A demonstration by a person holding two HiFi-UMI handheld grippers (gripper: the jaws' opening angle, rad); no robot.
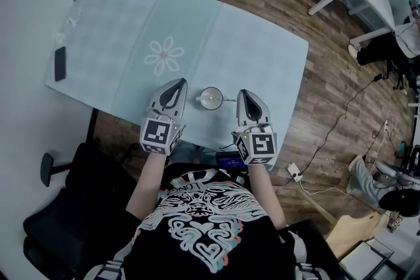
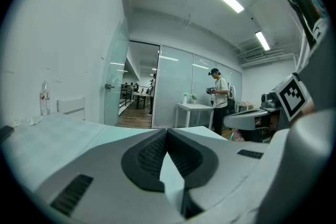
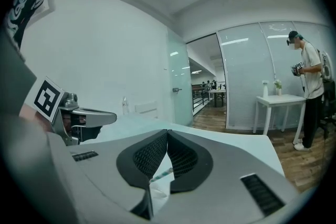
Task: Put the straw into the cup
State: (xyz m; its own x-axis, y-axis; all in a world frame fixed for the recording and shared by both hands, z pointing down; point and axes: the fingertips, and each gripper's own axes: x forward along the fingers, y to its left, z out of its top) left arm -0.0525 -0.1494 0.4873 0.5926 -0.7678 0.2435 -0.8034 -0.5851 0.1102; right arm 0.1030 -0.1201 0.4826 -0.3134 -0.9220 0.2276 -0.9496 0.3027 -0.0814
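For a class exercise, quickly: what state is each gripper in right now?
Left gripper: closed, fingers empty.
Right gripper: closed; thin pale straw shows through the gap below the fingertips, apparently not gripped.

Smooth, faintly glossy table point(image 1: 262, 42); matt wood-plank floor point(image 1: 328, 75); thin, plastic-looking straw point(image 3: 160, 175).
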